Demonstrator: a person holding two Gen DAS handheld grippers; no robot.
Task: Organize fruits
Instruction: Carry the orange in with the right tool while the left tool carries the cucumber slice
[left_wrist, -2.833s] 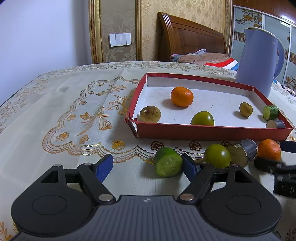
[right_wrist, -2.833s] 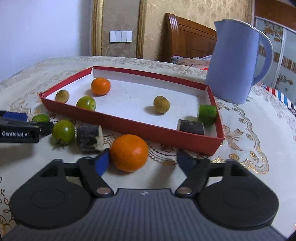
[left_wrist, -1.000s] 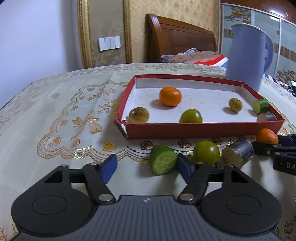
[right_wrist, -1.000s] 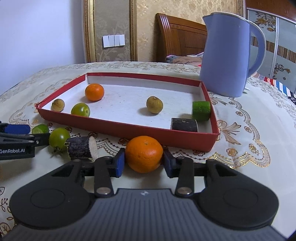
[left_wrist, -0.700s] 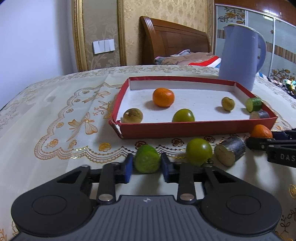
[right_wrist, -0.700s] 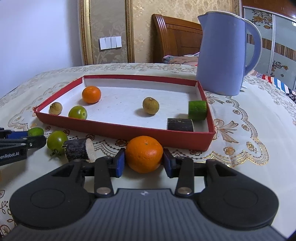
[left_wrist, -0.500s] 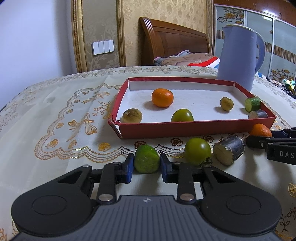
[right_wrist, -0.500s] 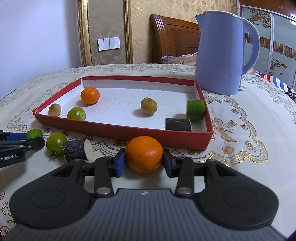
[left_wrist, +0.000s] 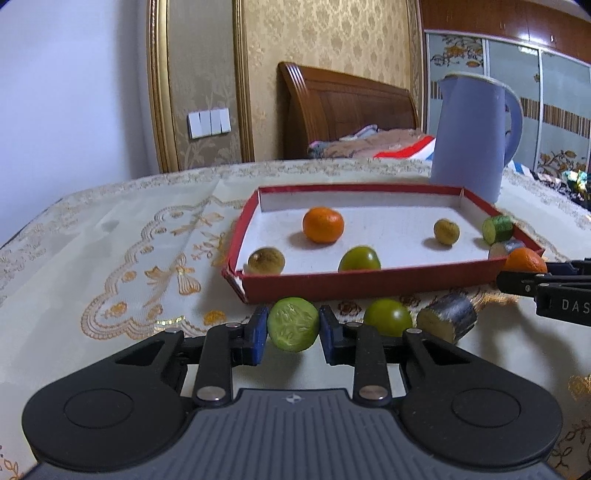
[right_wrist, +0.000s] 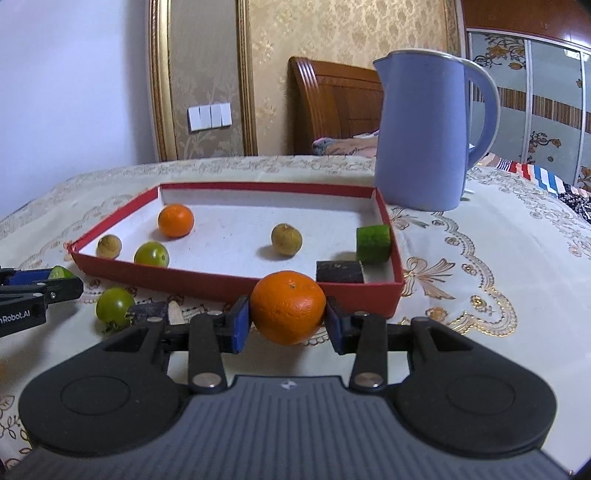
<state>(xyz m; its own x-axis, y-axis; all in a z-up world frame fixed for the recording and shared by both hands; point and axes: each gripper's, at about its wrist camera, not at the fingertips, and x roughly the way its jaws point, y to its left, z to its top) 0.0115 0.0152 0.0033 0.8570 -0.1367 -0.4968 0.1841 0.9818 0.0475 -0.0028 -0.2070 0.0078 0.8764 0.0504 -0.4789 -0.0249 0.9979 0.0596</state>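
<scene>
On the embroidered tablecloth, before the red tray: left gripper clamped on cucumber piece, right gripper on orange. Mid-transfer, probably; next, carried over the rim and released.

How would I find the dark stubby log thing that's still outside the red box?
Find the red tray on the table, then look at the cloth just in front of its near wall. There a green tomato sits beside the dark stubby piece. It is the only loose piece with dark skin and a pale cut end.
</scene>
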